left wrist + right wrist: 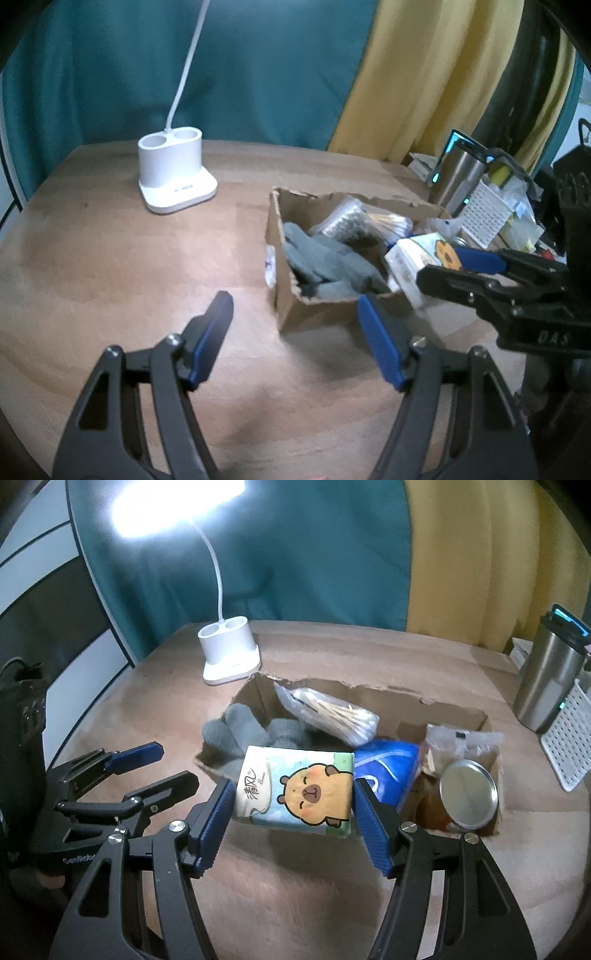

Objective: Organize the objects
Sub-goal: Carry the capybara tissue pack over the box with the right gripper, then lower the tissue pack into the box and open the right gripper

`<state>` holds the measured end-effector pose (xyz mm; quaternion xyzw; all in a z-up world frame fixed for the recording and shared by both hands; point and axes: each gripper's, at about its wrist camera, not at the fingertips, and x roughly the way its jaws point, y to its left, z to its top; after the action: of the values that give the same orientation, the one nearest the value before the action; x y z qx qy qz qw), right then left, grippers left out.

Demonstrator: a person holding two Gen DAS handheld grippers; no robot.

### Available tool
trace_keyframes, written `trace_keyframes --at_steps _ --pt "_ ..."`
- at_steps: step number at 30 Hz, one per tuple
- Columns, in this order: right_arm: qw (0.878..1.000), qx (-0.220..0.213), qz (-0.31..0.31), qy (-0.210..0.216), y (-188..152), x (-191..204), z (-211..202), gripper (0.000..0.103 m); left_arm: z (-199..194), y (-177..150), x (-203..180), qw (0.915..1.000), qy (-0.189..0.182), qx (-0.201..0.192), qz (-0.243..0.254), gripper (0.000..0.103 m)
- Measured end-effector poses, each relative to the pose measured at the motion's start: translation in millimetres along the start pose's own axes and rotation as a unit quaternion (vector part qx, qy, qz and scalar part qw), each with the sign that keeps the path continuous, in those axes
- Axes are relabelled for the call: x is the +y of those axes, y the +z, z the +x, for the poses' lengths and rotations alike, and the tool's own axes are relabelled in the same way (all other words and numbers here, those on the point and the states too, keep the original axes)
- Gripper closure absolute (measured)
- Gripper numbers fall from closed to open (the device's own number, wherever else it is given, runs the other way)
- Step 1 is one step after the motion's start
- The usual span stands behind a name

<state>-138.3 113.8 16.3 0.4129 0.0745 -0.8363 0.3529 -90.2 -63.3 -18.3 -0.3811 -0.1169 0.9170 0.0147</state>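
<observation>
The right gripper point(293, 794) jaws pinch the capybara-printed tissue pack point(295, 786) above the torn cardboard box point(458, 709), likely for packing; the left gripper point(295, 314) hovers over the bench point(110, 258), jaws spread.

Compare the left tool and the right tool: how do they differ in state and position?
The right tool grips the tissue pack at the cardboard box; the left tool holds nothing. The right tool's fingers press the pack's sides; the left tool's are spread above the table. Both have blue pads.
</observation>
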Motion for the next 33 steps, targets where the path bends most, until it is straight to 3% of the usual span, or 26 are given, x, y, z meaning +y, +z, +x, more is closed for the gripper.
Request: trace_keyframes --at_steps 13,15,20,23,29,33 --pt "0.998 0.025 0.043 0.039 20.6 -12.3 41.8 0.034 14.4 13.4 16.4 0.9998 0.014 0.002 -0.011 0.031" --pt "0.999 0.023 0.038 0.026 21.6 -11.4 44.1 0.025 16.8 13.6 17.4 0.9998 0.019 0.004 -0.010 0.031" --pt "1.000 0.008 0.028 0.007 22.3 -9.5 36.8 0.024 17.8 11.2 17.6 0.9997 0.020 0.005 -0.012 0.031" --pt "1.000 0.018 0.012 0.019 19.1 -5.3 39.5 0.024 19.8 8.8 17.5 0.9997 0.019 0.010 -0.016 0.031" --pt "0.995 0.069 0.042 0.063 7.5 -12.3 72.1 0.024 19.1 9.6 17.0 0.9995 0.025 0.011 -0.017 0.031" --pt "0.995 0.060 0.050 0.064 9.5 -16.7 68.5 0.024 15.4 10.1 15.4 0.9994 0.028 0.007 -0.016 0.031"
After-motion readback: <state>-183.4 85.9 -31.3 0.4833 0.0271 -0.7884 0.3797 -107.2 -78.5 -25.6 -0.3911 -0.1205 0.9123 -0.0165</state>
